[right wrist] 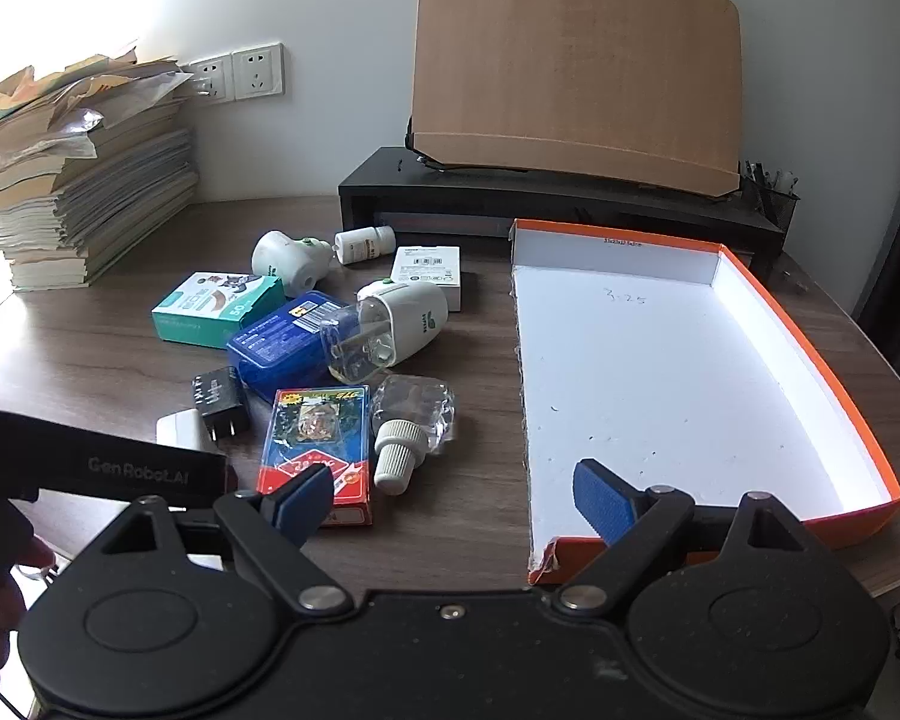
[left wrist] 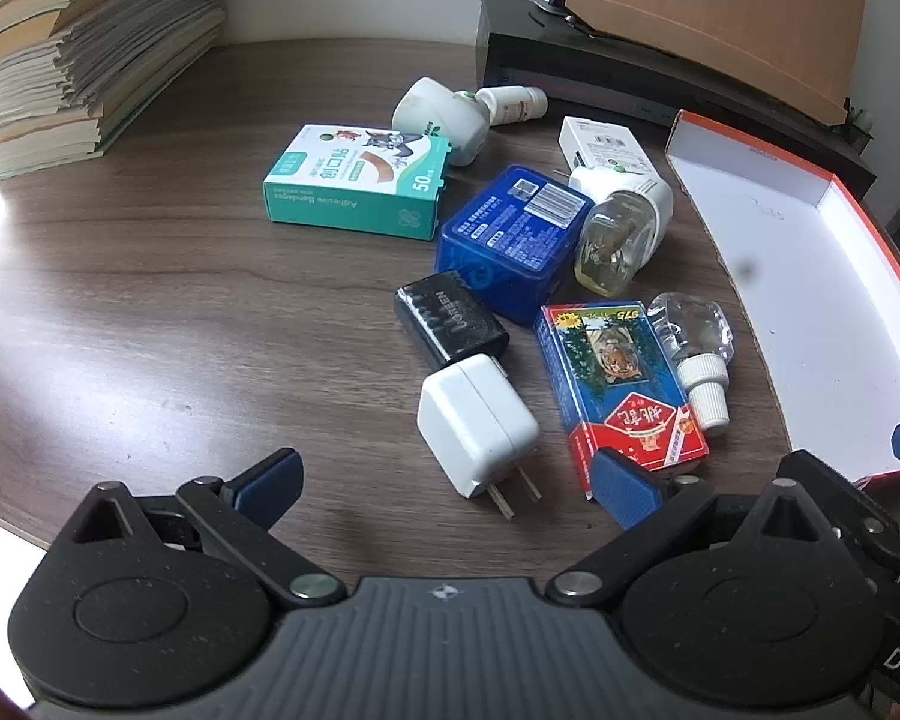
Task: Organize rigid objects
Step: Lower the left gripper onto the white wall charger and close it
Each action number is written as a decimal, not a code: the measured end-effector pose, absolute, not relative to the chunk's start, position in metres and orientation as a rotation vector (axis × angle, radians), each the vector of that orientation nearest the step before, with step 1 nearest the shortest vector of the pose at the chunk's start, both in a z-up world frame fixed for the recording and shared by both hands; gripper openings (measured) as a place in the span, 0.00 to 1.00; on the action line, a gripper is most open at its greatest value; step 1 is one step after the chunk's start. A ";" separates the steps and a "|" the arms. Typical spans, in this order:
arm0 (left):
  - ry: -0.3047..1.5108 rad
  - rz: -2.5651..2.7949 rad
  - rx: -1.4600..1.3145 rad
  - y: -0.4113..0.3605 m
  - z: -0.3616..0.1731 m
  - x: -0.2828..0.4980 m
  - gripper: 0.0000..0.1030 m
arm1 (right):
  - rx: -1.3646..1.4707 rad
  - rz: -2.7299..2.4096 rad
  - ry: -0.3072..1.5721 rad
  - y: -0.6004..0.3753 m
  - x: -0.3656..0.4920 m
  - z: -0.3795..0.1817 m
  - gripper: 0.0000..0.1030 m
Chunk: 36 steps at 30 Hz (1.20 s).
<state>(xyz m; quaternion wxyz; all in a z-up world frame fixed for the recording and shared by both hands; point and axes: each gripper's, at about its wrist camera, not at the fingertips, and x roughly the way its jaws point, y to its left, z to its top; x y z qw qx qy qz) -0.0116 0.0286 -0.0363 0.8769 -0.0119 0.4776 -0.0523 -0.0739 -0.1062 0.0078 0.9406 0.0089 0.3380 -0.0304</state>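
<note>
Hovering over worktop (left wrist: 150,300), left gripper (left wrist: 444,480) wide open, holding nothing. White charger (left wrist: 474,420) lies right ahead between its jaws, prongs pointing back at it. Right gripper (right wrist: 456,501) open too, empty, beside orange box (right wrist: 858,420). Left is nearer.

We note a dark wood-grain table (left wrist: 150,312). The bandage box (left wrist: 360,180) is teal and white with a cartoon print. The hard case (left wrist: 510,240) is deep blue with a white barcode label. One charger (left wrist: 450,318) is black, the other charger (left wrist: 474,426) white. The card pack (left wrist: 618,390) is blue and red with a tiger picture. The tray (right wrist: 858,420) is orange outside, white inside. Both grippers carry blue pads (right wrist: 603,504) on black arms.
</note>
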 end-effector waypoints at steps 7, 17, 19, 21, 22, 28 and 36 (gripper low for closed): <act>0.995 -0.107 -0.020 0.026 -0.036 -0.013 1.00 | 0.007 -0.051 0.693 -0.105 -0.075 0.007 0.99; 0.983 -0.096 -0.013 0.023 -0.034 -0.015 1.00 | 0.006 -0.052 0.683 -0.108 -0.078 0.009 0.99; 0.982 -0.098 -0.013 0.022 -0.034 -0.015 1.00 | 0.008 -0.054 0.681 -0.109 -0.079 0.010 0.99; 0.982 -0.098 -0.012 0.021 -0.034 -0.015 1.00 | 0.008 -0.055 0.679 -0.110 -0.080 0.010 0.99; 0.981 -0.099 -0.012 0.021 -0.034 -0.015 1.00 | 0.008 -0.057 0.680 -0.110 -0.081 0.009 0.99; 0.982 -0.095 -0.013 0.019 -0.034 -0.016 1.00 | 0.008 -0.059 0.680 -0.111 -0.082 0.010 0.99; 0.980 -0.091 -0.023 0.020 -0.036 -0.014 1.00 | 0.006 -0.063 0.678 -0.113 -0.083 0.010 0.99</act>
